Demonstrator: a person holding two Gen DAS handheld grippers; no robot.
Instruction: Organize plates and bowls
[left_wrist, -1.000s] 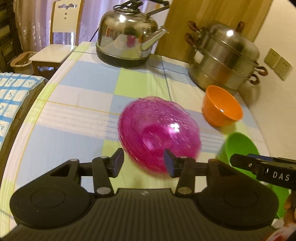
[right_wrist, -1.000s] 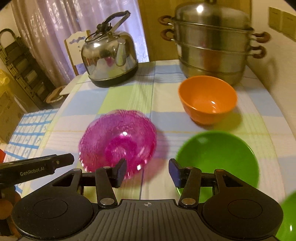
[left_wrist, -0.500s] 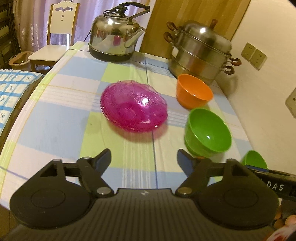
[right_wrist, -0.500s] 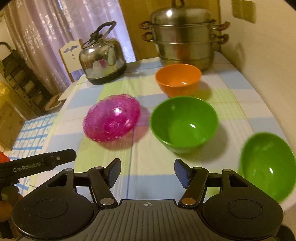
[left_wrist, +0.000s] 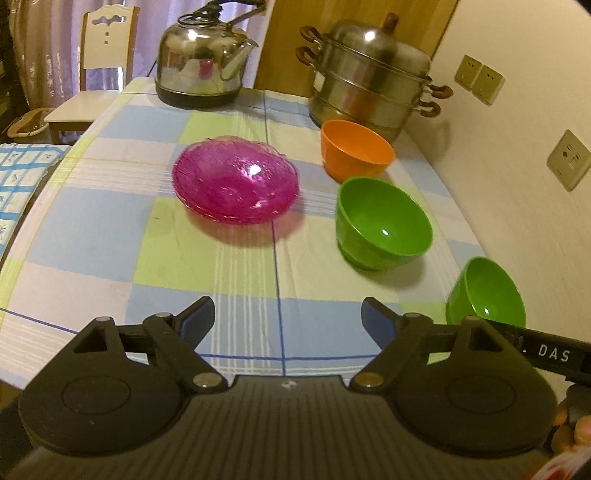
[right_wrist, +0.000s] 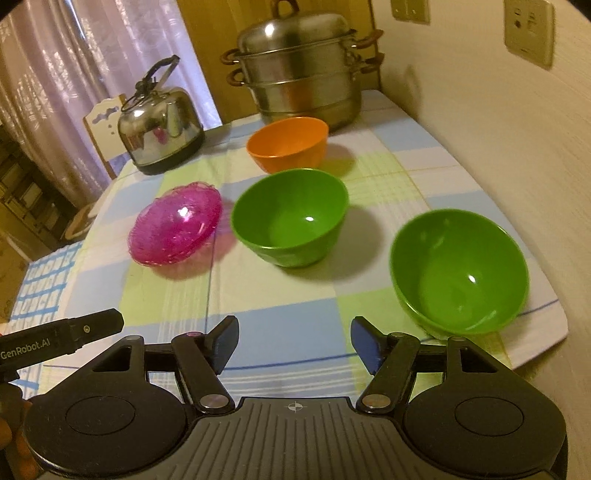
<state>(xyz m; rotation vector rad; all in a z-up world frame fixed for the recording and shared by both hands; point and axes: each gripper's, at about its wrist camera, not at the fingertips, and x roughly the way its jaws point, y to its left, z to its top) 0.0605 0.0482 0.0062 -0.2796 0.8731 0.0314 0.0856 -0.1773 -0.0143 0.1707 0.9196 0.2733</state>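
Change since earlier frames: both grippers drawn back from the pink stack toward the near edge; two green bowls now in view; jaws wider than before.
Table (left_wrist: 92, 229): checked cloth; bare near strip, judged room for sorting.
Steamer pot (right_wrist: 299, 66): far end, against the wall corner; not part of the sorting.
Kettle (left_wrist: 201, 55): far left, well apart from the bowls.
Pink plates (left_wrist: 236, 181): glassy, nested in one stack, mid-table; judged already sorted.
Green bowl, middle (right_wrist: 291, 216): upright, just beside the pink stack, apart from it.
Green bowl, near (right_wrist: 460, 271): upright, near the right-hand edge, apart from its twin; likely next to nest, being the same shape.
Orange bowl (right_wrist: 288, 142): upright, just in front of the steamer pot.
Left gripper (left_wrist: 288, 317): spread and opening, nothing between the jaws; held over bare cloth.
Right gripper (right_wrist: 293, 341): spread and opening, empty; near green bowl just right of its line, untouched.
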